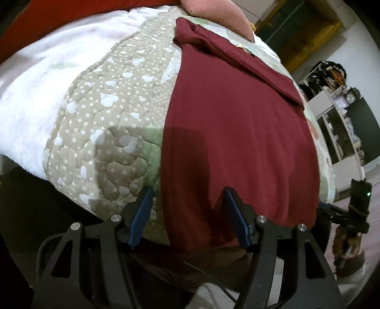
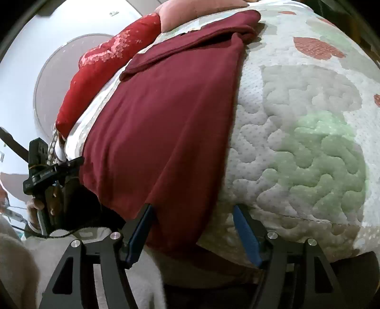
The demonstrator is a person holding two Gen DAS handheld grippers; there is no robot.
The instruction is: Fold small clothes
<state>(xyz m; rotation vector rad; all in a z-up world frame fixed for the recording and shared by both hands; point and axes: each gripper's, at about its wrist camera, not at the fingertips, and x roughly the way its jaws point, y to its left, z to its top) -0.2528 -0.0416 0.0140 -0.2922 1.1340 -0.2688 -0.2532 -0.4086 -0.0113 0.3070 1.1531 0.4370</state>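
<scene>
A dark red garment lies flat on a quilted bed cover, its far end folded over. Its near hem hangs over the bed's front edge. My left gripper is open at the hem's left corner, jaws wide apart either side of the cloth edge. In the right wrist view the same garment runs away from me. My right gripper is open at the hem's right corner, the cloth corner hanging between its blue pads. Each gripper shows in the other's view, the right one and the left one.
A pink pillow and a red pillow lie at the far end of the bed. A white fleece blanket covers the left side. Shelves stand to the right of the bed.
</scene>
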